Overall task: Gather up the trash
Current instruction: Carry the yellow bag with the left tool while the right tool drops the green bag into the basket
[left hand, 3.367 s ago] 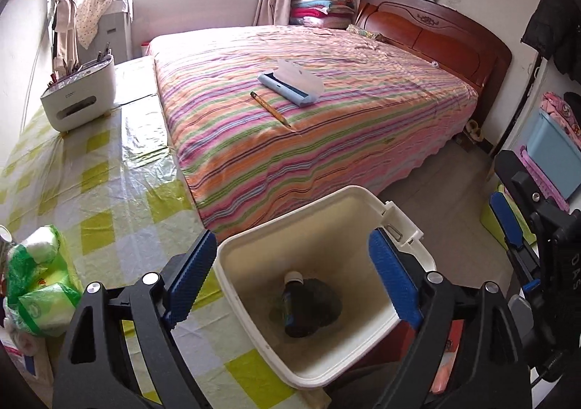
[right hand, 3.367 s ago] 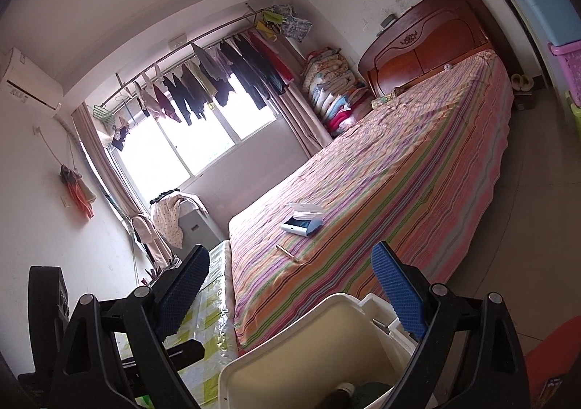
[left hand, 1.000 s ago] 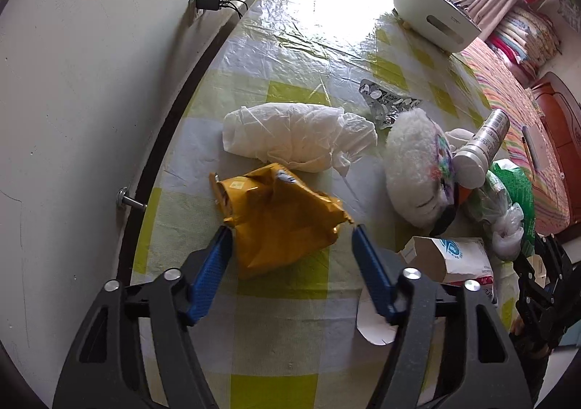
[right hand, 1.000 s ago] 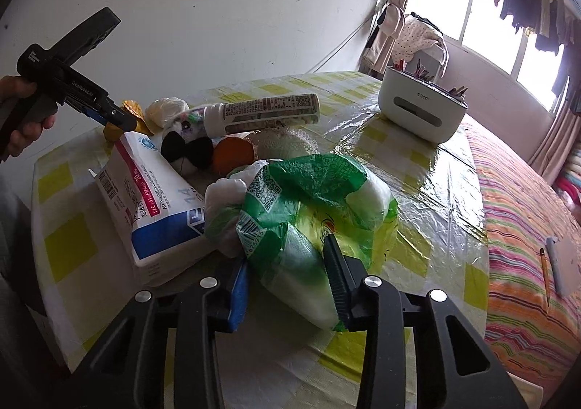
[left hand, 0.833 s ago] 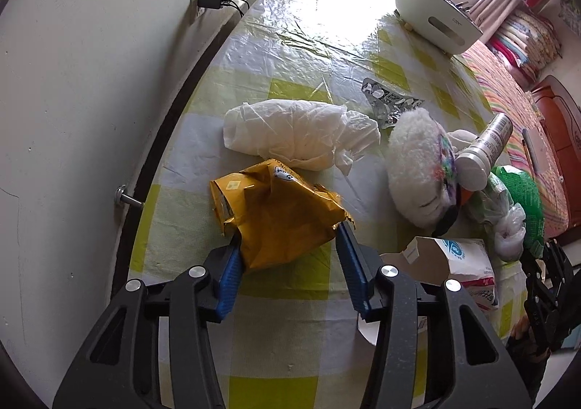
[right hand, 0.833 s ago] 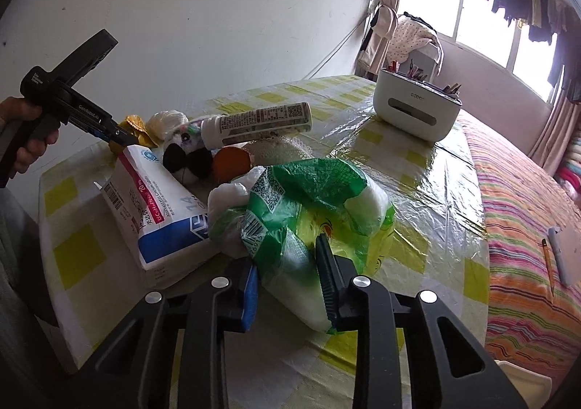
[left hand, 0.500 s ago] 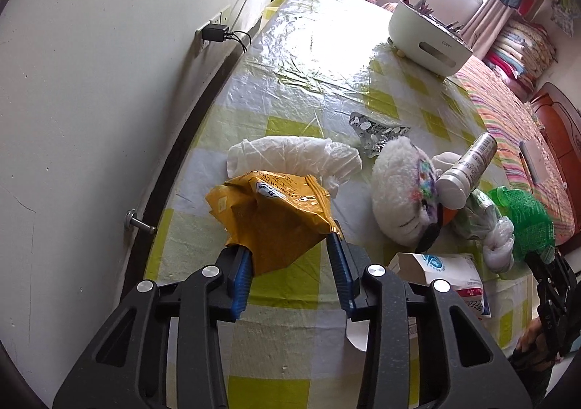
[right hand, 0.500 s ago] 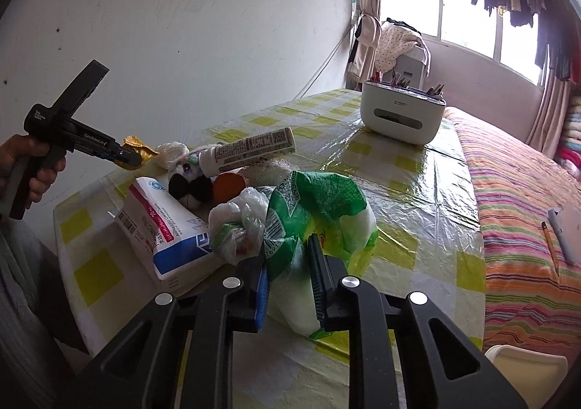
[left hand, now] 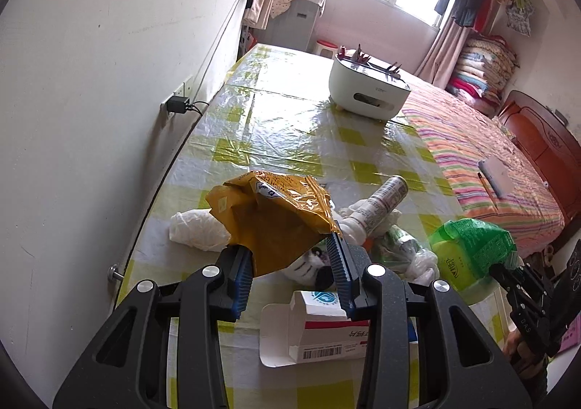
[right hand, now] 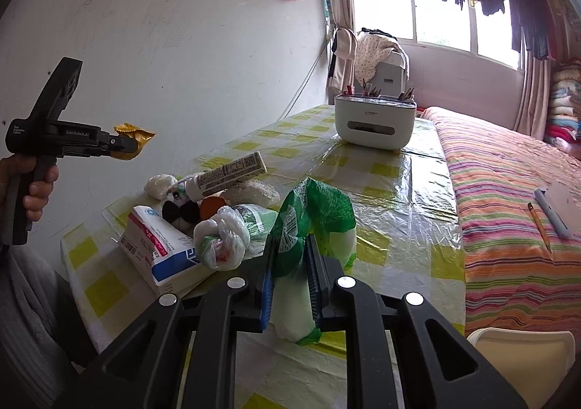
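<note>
My left gripper [left hand: 290, 264] is shut on a crumpled yellow wrapper [left hand: 270, 216] and holds it lifted above the table; it also shows in the right wrist view [right hand: 130, 142]. My right gripper [right hand: 288, 273] is shut on a green and white plastic bag [right hand: 308, 227], raised off the table; the bag also shows in the left wrist view [left hand: 472, 249]. The white trash bin's rim [right hand: 519, 343] shows at the lower right.
On the checked table [left hand: 283, 129] lie a white plastic bag [left hand: 196, 229], a white bottle [left hand: 381, 198], a plush toy [right hand: 181, 207], a knotted bag [right hand: 221, 242] and a carton [right hand: 156, 245]. A white tissue box [left hand: 366, 93] stands farther back. The striped bed [right hand: 508, 198] is to the right.
Both grippers have risen from the table, lifting the yellow wrapper and the green bag. The right jaws have closed tighter on the bag.
</note>
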